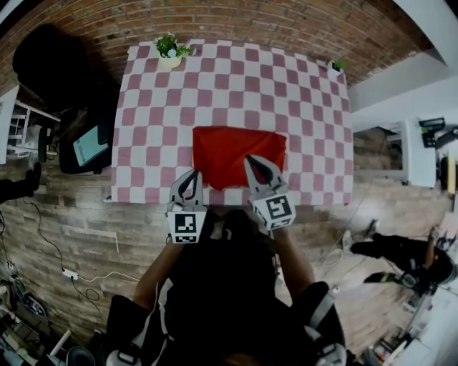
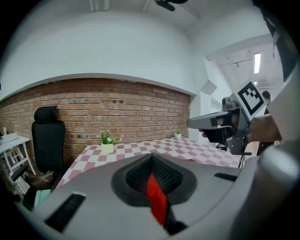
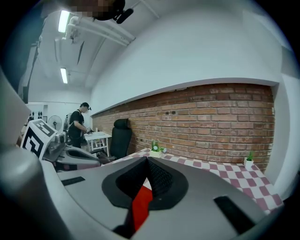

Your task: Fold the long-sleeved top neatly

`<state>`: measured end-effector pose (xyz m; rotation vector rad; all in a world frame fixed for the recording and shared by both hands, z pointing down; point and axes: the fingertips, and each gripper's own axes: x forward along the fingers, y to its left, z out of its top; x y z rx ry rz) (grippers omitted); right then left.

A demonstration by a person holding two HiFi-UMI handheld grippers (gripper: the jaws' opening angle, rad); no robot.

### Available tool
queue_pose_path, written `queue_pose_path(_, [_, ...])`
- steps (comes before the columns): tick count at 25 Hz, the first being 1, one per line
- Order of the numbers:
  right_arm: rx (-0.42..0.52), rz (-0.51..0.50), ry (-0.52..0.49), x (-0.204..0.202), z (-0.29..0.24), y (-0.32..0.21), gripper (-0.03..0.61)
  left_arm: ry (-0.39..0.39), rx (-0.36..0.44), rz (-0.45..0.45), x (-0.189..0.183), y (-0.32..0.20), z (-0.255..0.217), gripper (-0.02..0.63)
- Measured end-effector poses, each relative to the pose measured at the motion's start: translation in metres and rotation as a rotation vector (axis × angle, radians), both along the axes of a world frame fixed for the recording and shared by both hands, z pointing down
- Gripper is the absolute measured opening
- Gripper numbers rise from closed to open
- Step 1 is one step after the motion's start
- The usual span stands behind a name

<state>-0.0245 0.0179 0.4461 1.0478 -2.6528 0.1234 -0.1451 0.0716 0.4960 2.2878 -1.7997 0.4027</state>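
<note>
- Red brick wall [image 1: 236, 21] behind the table, white plaster [image 2: 117, 42] above.
- Table under checked cloth [image 1: 236, 78]; potted plant [image 1: 170, 50] at its far left corner.
- Black office chair [image 2: 47, 140] beside the table; wood-plank floor [image 1: 86, 229].
- Ceiling strip lights [image 3: 63, 21] lit.

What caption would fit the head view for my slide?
Left gripper and right gripper pinch a red top on a checked table.

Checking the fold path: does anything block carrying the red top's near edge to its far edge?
Nothing visible does. The left gripper and right gripper are shut on the red top, whose surface ahead is bare. A potted plant and a smaller plant stand at the table's far edge, clear of the cloth.
</note>
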Motion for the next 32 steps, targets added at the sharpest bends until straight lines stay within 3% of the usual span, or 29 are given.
queue_pose_path(8, [-0.026, -0.115, 0.037, -0.040, 0.009, -0.040, 0.008, 0.024, -0.057, -0.067, -0.023, -0.019, 0.016, 0.006])
queue_pose_path(22, [-0.194, -0.498, 0.225, -0.090, 0.086, -0.087, 0.012, 0.131, -0.245, -0.297, -0.011, -0.025, 0.089, 0.008])
queue_pose_path(24, [-0.215, -0.544, 0.257, -0.095, 0.106, -0.091, 0.046, 0.157, -0.287, -0.312, -0.005, -0.023, 0.105, 0.014])
queue_pose_path(27, [-0.245, -0.613, 0.314, -0.102, 0.137, -0.094, 0.118, 0.197, -0.377, -0.301, 0.009, -0.017, 0.134, 0.181])
queue_pose_path(32, [-0.283, -0.747, 0.446, -0.116, 0.177, -0.094, 0.127, 0.223, -0.510, -0.300, 0.023, -0.005, 0.183, 0.234])
